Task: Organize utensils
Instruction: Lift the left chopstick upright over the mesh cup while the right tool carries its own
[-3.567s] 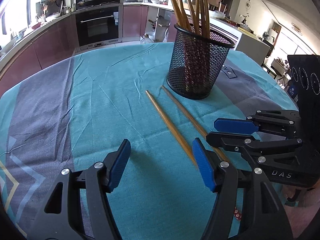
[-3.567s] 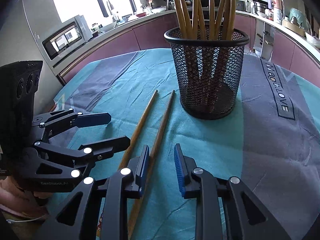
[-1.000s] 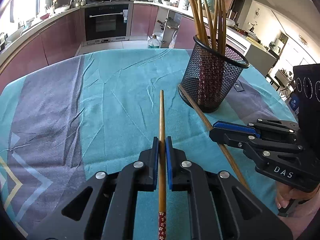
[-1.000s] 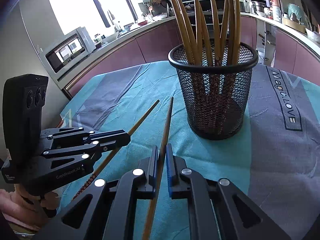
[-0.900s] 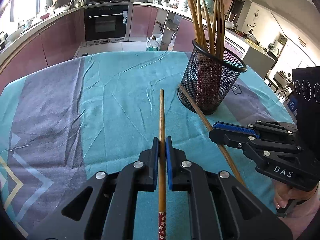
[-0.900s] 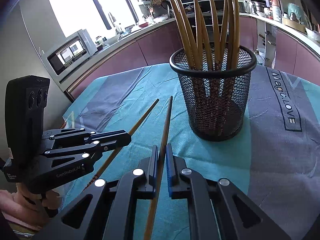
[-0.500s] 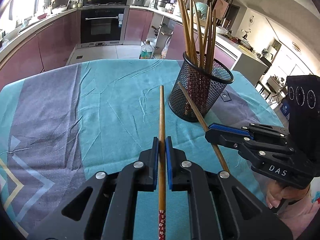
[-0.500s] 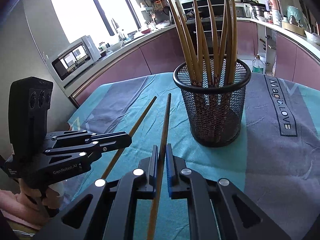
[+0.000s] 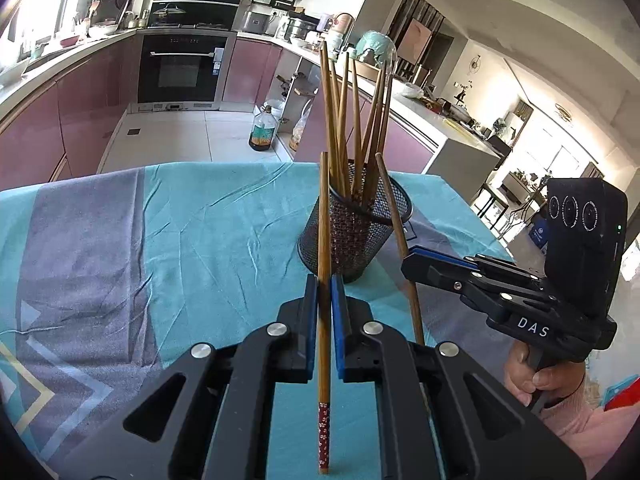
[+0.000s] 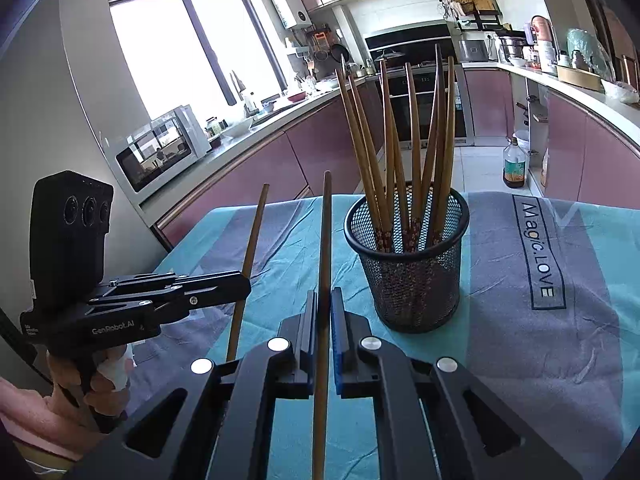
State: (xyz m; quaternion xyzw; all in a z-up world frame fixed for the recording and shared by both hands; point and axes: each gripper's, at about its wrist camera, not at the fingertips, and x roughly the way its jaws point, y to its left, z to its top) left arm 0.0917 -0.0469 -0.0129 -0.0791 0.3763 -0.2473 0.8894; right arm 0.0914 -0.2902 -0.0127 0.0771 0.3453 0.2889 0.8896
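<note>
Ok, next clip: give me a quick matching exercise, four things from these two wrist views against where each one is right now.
Things:
1. chopstick with the floral end
2. plain chopstick
3. mesh cup
4. oil bottle

Places:
A. on the kitchen floor beyond the table
B. clamped in the right gripper
C. upright on the teal tablecloth, holding a bundle of chopsticks
D. clamped in the left gripper

Pairs: 1-D, 2-B, 3-C, 4-A
</note>
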